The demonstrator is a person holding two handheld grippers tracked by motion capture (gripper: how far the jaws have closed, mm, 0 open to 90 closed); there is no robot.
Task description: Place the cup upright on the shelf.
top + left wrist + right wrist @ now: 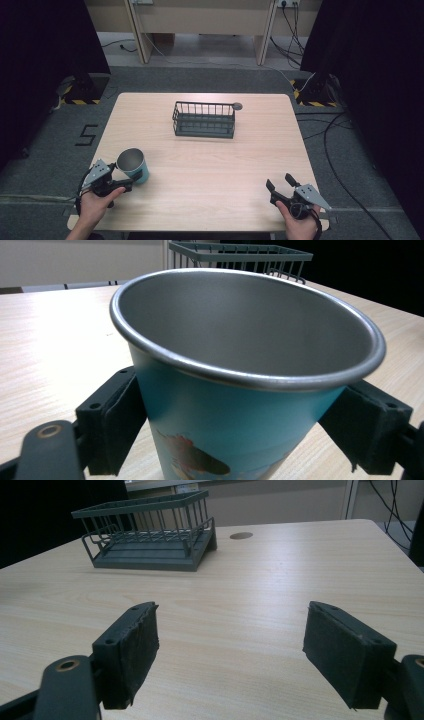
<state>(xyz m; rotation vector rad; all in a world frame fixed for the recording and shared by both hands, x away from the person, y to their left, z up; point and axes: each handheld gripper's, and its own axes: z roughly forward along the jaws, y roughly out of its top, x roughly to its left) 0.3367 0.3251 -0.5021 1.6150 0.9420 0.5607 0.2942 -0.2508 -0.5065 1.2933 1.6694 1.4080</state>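
Cup [133,165], blue, steel-lined, upright between left gripper [121,182] fingers closed on its sides; wire basket [204,119] at 1 o'clock; right gripper [281,186] fingers spread, empty.

Wire basket [204,120] stood mid-table [210,165] toward far edge; bare wood btwn it & right tongs [281,184]. Cup [133,165] blocked near-left corner, sat btwn left tongs [131,179] jaws.

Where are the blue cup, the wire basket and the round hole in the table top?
blue cup [235,420]: left gripper view, on its blue outer wall below the rim.
wire basket [204,132]: high view, on its near side wall.
round hole [241,535]: right gripper view, on its dark middle.
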